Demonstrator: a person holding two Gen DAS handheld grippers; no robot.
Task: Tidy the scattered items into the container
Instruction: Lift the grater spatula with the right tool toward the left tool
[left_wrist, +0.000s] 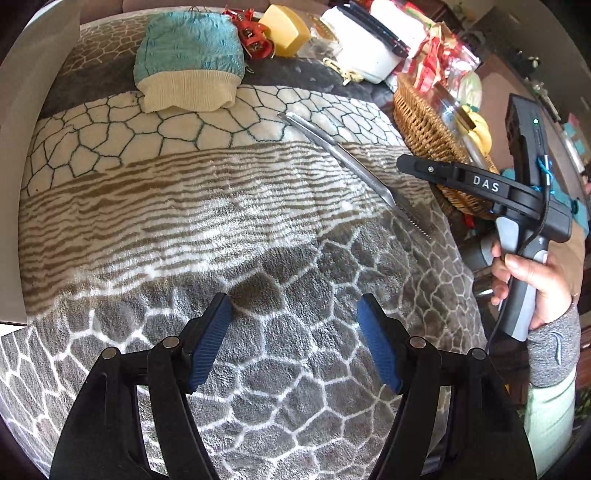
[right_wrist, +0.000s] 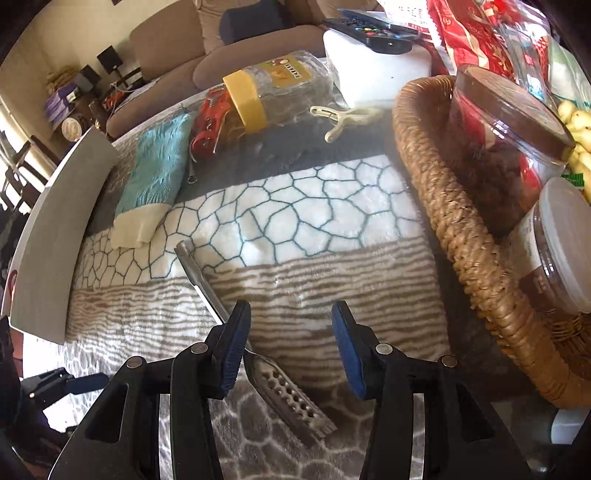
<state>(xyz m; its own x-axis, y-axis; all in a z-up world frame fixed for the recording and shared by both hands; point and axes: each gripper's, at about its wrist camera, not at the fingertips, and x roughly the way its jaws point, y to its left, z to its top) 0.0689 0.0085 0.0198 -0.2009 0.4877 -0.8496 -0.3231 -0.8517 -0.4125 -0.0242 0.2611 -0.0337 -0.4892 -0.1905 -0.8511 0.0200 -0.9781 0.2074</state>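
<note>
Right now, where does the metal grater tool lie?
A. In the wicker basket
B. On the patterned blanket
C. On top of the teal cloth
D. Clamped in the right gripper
B: the grater tool lies flat on the blanket, outside the basket, with the right gripper open above it.

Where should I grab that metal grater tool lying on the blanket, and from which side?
Probably grip the metal grater tool at its slim straight handle, coming from above with the fingers either side of it. It lies flat on the soft blanket, and the perforated head is wider. The right gripper is open just above it.
</note>
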